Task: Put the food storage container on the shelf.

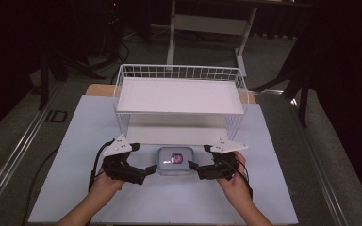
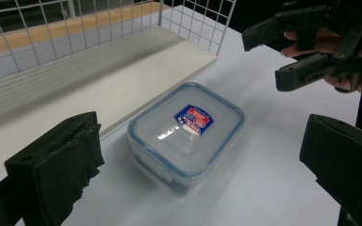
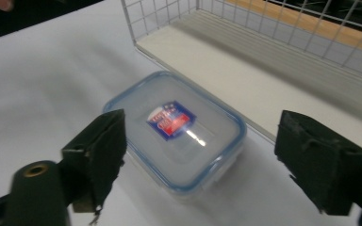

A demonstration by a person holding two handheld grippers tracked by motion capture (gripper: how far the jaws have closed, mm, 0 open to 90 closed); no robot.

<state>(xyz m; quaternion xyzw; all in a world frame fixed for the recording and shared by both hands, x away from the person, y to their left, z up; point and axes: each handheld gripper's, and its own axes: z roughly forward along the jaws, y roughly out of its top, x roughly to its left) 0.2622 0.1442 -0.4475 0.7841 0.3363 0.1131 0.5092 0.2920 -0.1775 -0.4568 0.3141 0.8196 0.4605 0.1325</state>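
A clear plastic food box (image 1: 174, 160) with a blue-rimmed lid and a red and blue label lies flat on the white tabletop (image 1: 70, 155), just in front of the wire rack. My left gripper (image 1: 147, 173) is close to the box's left side and my right gripper (image 1: 195, 170) to its right side, both pointing inward. In the left gripper view the box (image 2: 186, 134) lies ahead of the open left gripper (image 2: 200, 165), apart from both pads, with the right gripper (image 2: 263, 60) beyond it. In the right gripper view the right gripper (image 3: 209, 155) stands open over the box (image 3: 176, 129), its pads clear of the lid.
A white wire rack (image 1: 179, 71) with an upper shelf and a low white board (image 2: 99, 75) stands behind the box. The board's front edge (image 3: 245, 80) runs right along the box. Dark floor, cables and a table frame lie beyond.
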